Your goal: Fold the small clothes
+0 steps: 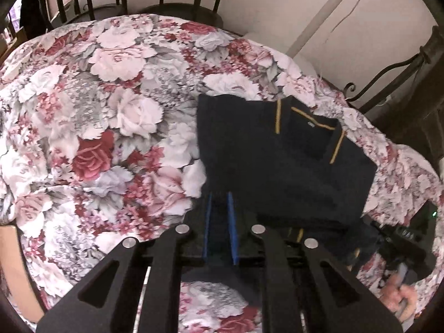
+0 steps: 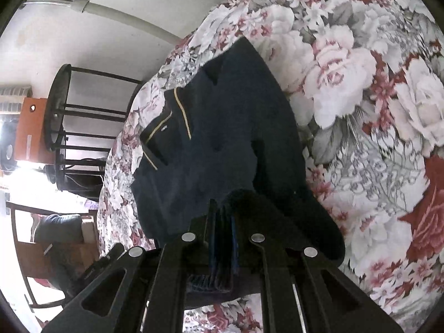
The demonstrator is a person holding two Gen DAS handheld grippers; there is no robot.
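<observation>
Both my left gripper point(image 1: 220, 202) and right gripper point(image 2: 222, 216) are clenched on the hem of the navy shirt point(image 1: 277, 149) lying on the floral-covered table point(image 1: 97, 111), so uneven pulling might skew the fold or bunch it.

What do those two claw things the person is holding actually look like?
Both are matte black. The left gripper and the right gripper each have flat black linkage bars with cut-out slots, round silver rivets at the joints, and blue-edged finger pads. No cables or sleeves show.
</observation>
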